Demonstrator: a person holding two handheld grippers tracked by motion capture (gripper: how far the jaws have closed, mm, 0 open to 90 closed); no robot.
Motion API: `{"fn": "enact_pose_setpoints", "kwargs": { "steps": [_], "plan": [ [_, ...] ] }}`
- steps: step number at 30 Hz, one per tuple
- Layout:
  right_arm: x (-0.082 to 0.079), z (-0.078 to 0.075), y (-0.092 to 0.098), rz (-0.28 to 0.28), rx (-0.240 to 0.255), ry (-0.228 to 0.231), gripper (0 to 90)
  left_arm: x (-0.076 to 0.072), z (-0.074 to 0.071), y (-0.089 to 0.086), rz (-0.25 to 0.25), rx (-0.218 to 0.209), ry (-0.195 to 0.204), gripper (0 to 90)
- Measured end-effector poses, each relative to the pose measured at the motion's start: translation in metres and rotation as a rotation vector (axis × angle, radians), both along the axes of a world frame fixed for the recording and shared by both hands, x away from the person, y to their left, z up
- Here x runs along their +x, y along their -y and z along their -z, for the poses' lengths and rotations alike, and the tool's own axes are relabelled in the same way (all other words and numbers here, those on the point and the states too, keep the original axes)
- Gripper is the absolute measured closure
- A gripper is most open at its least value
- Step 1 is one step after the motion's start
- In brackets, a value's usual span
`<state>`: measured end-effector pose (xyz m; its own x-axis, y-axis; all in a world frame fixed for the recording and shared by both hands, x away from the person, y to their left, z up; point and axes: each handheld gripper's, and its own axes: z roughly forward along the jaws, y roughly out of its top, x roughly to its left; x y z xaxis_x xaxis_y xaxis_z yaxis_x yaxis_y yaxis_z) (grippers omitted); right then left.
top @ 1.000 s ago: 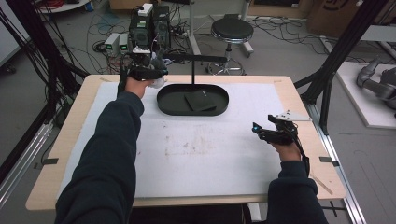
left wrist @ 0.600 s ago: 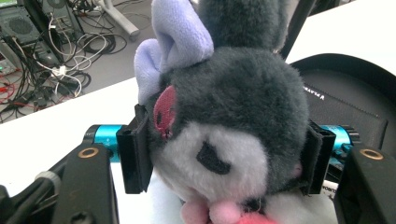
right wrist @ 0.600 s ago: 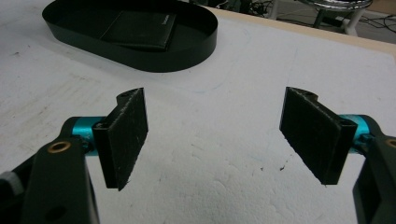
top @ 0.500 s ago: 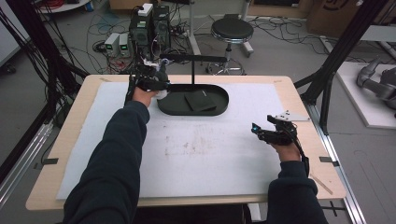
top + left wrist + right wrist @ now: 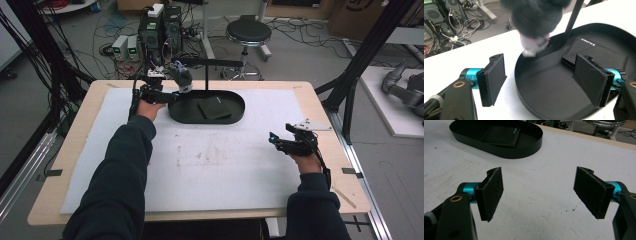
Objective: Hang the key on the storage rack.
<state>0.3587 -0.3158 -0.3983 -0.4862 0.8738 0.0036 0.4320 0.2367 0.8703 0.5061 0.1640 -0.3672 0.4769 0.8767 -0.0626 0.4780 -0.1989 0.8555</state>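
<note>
A black oval tray [image 5: 237,117] lies at the back of the white mat, with a flat black wallet [image 5: 213,107] inside it. From the tray rises a thin black stand [image 5: 207,75] with a crossbar. A dark fuzzy object with a pale part [image 5: 182,80] hangs at the bar's left end. My left gripper [image 5: 170,96] is open at the tray's left end, just under that object [image 5: 536,22]. Its jaws straddle the tray rim [image 5: 524,100], with the wallet [image 5: 599,47] beyond. My right gripper [image 5: 276,141] is open over bare mat at the right, holding nothing [image 5: 539,192].
The tray wall [image 5: 519,152] and the wallet [image 5: 500,136] lie far ahead of the right gripper. A stool [image 5: 248,32], computer boxes [image 5: 160,25] and cables stand on the floor behind the table. Black frame posts [image 5: 350,85] flank the table's right side.
My left gripper has drawn back slightly towards the person. The fuzzy object now hangs apart from it at the bar's end. The right gripper has not moved.
</note>
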Motion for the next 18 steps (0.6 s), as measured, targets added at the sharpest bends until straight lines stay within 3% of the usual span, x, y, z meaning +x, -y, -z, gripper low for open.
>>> {"fn": "enact_pose_setpoints", "kwargs": {
  "steps": [7, 13, 18],
  "plan": [
    [-0.002, -0.001, -0.002, -0.01, -0.019, 0.009, 24.2, -0.04, -0.011, -0.019, 0.037, -0.095, 0.094, 25.1],
    [-0.003, 0.0, -0.005, -0.022, -0.045, 0.026, 21.9, -0.081, -0.021, -0.032, 0.061, -0.125, 0.196, 21.2],
    [-0.004, -0.001, -0.005, -0.033, -0.07, 0.037, 21.4, -0.108, -0.017, -0.04, 0.081, -0.154, 0.245, 21.2]
  ]
}}
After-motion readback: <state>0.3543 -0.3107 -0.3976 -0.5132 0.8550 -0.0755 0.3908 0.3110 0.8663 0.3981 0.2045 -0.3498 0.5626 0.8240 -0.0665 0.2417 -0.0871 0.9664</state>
